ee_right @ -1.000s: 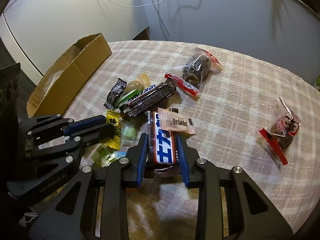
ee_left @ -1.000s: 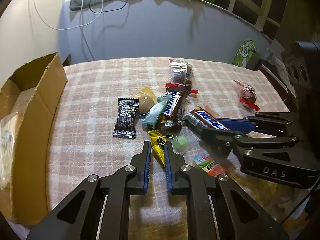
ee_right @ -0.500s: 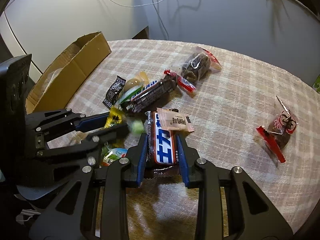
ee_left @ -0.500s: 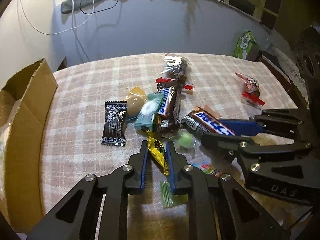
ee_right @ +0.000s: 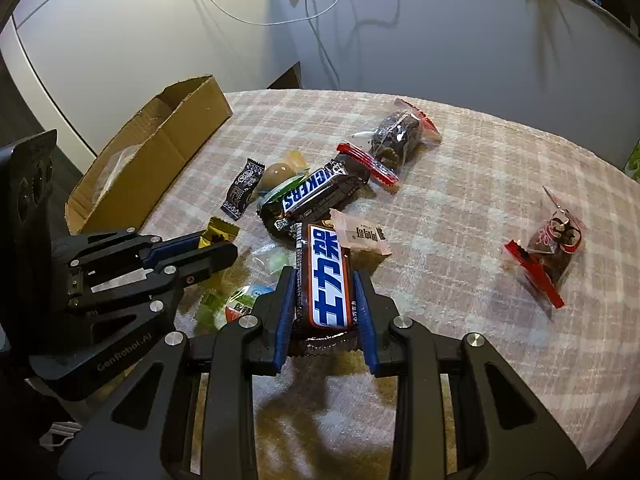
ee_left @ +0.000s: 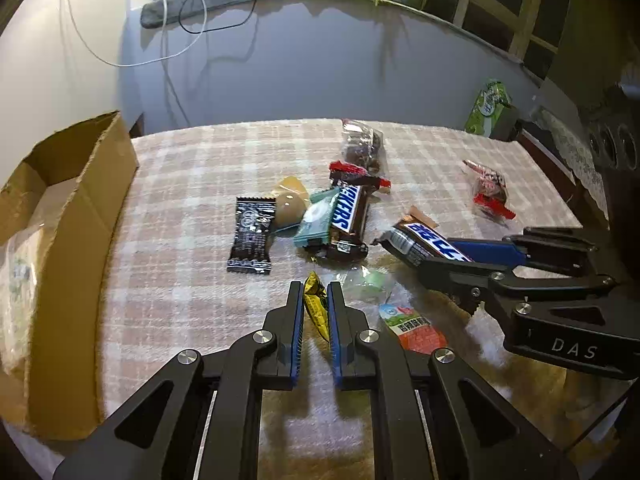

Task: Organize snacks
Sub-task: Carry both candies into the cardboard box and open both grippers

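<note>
Gripping 2 snacks at once: left gripper (ee_left: 316, 308) closing on small yellow packet (ee_left: 315, 305), pinched edge-on between pads, likely because thin wrapper is easier to lift that way. Right gripper (ee_right: 324, 300) clenched across chocolate bar (ee_right: 326, 280), jaws on long sides for steady hold. Both point steeply down at table (ee_right: 460, 200). Cardboard box (ee_left: 60, 232) open at left table edge, probable drop spot. Remaining snacks in loose pile mid-table: second chocolate bar (ee_left: 348, 216), black packet (ee_left: 252, 236); red-sealed bag (ee_right: 552, 244) well apart at right.
</note>
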Demonstrator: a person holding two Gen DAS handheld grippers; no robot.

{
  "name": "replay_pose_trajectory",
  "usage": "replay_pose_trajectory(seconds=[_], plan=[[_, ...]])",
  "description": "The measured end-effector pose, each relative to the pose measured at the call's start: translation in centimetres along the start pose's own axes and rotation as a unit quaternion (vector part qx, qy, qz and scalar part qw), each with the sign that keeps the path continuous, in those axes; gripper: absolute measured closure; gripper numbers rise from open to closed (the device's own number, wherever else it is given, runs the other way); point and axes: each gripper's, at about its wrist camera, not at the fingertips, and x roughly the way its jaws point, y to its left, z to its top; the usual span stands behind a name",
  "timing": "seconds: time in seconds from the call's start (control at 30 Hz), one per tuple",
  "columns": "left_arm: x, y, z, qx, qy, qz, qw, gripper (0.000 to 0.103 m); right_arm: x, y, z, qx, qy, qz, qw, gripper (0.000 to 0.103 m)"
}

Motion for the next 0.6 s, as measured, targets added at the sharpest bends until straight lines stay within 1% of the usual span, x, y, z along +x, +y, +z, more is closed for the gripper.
replay_pose_trajectory(seconds=[0.07, 0.33, 0.6], plan=[[-0.8, 0.4, 0.1, -0.010, -0.010, -0.002, 0.9999, 0.093, -0.5, 0.2, -0.1, 0.003, -0.005, 0.007, 1.000, 0.073], [-4.6, 1.6, 0.5, -0.017, -0.049, -0.003, 0.9986, 0.093, -3.0, 2.1, 0.6, -0.011, -0.034, 0.022, 0.999, 0.073], [-7.7, 3.7, 0.9, -0.032, -0.084, 0.010, 0.9959, 0.093, -3.9, 5.6, 2.1, -0.044, -0.052, 0.032, 0.997, 0.073]])
